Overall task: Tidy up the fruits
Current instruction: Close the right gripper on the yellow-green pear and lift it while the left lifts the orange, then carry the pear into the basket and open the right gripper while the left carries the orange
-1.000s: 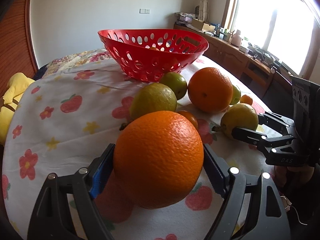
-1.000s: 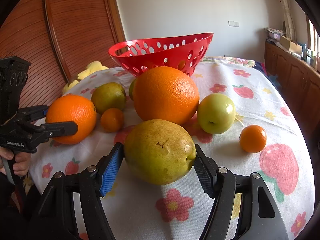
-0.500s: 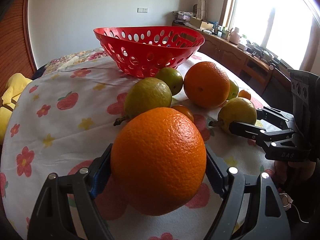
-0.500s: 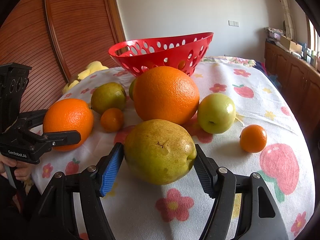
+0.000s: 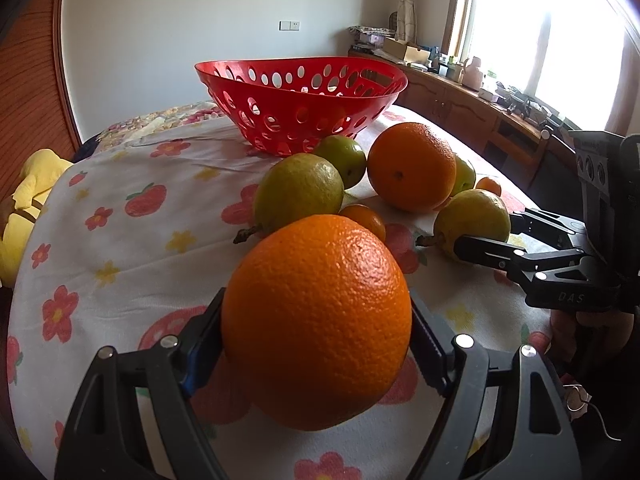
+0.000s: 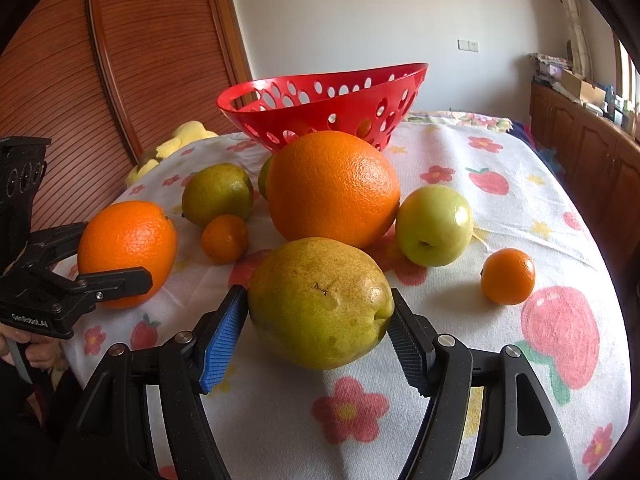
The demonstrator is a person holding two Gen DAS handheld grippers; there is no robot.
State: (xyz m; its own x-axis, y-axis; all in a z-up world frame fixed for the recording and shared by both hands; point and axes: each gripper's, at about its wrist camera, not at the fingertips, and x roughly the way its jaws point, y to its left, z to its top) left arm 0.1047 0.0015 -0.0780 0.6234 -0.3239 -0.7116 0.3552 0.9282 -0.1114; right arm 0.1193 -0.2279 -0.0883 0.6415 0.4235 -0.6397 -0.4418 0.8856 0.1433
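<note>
My left gripper (image 5: 316, 304) is shut on a big orange (image 5: 316, 320) near the table's front edge. From the right wrist view the same orange (image 6: 128, 252) shows between the left gripper's fingers (image 6: 112, 276). Whether it clears the cloth I cannot tell. My right gripper (image 6: 320, 304) is shut on a yellow-green pear (image 6: 320, 300) that rests on the flowered cloth, with both pads against its sides. The left wrist view shows that pear (image 5: 472, 220) held in the right gripper (image 5: 492, 234). A red perforated basket (image 5: 300, 120) (image 6: 320, 120) stands behind the fruit.
Loose on the cloth lie a second big orange (image 6: 332, 188), a green apple (image 6: 434, 224), a green pear (image 6: 218, 194) and two small tangerines (image 6: 224, 238) (image 6: 508, 276). A yellow soft toy (image 5: 28, 200) sits at the table's left edge. Wooden cabinets (image 5: 480, 120) run along the right.
The left gripper has drawn back and down a little with the orange, so the basket looks smaller and more edge-on. The right gripper and its pear have not moved.
</note>
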